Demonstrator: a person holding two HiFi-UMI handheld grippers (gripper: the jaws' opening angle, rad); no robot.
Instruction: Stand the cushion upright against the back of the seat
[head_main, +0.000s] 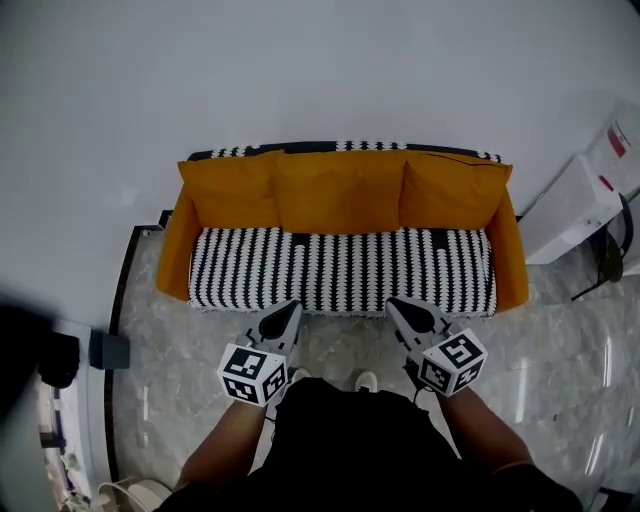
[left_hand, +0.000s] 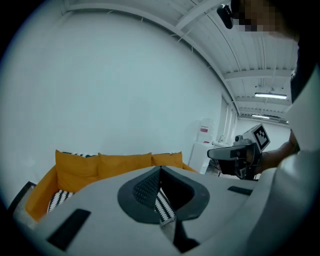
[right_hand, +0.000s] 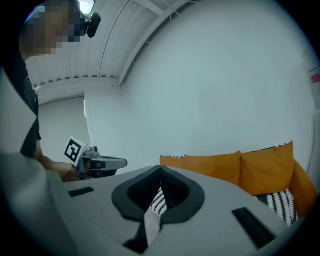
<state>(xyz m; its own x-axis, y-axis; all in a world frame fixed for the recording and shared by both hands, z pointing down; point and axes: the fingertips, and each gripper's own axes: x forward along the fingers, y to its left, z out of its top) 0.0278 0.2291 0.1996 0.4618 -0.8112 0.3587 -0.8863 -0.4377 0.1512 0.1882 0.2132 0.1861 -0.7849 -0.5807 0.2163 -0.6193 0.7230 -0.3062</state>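
Observation:
An orange sofa (head_main: 176, 240) with a black-and-white patterned seat (head_main: 340, 268) stands against the white wall. Three orange cushions stand upright along its back: left (head_main: 235, 188), middle (head_main: 340, 190), right (head_main: 450, 188). The same cushions (left_hand: 125, 164) show in the left gripper view, and cushions (right_hand: 265, 167) also appear in the right gripper view. My left gripper (head_main: 292, 308) is shut and empty just before the seat's front edge. My right gripper (head_main: 394, 304) is shut and empty too, level with it. Neither touches the sofa.
A white cabinet (head_main: 575, 205) stands right of the sofa, with a dark stand (head_main: 608, 262) beside it. A grey box (head_main: 108, 350) and dark gear (head_main: 58, 358) sit on the marble floor at left. The person's legs and shoes (head_main: 366, 381) are below the grippers.

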